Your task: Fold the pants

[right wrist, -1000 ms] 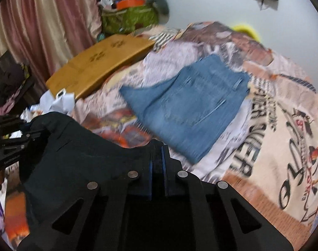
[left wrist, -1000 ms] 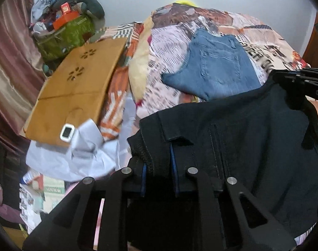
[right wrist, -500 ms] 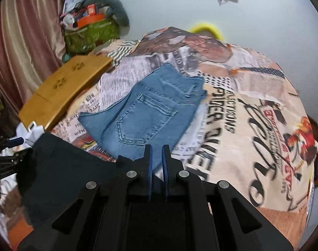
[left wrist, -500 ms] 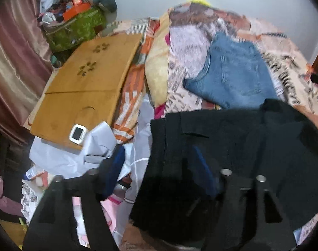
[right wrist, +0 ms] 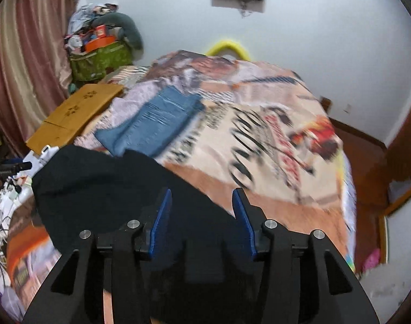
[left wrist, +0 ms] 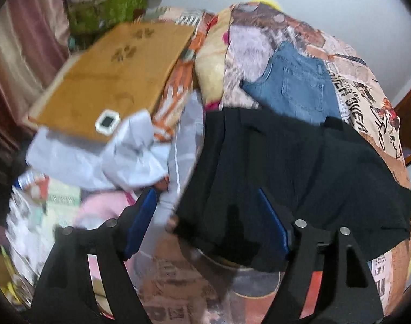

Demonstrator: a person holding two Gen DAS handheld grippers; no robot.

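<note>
Both hand-held grippers [left wrist: 205,216] [right wrist: 201,213] newly open.

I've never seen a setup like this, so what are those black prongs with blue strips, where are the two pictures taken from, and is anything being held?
No robot here: a person carries a hand-held two-finger tool in each hand, each with a camera looking along its fingers. One picture is from the left tool, the other from the right tool. On the bed's printed cartoon blanket lie folded black pants and, farther back, folded blue denim jeans. Both tools' jaws have just been opening; they stand apart over the black pants and grip nothing.
</note>
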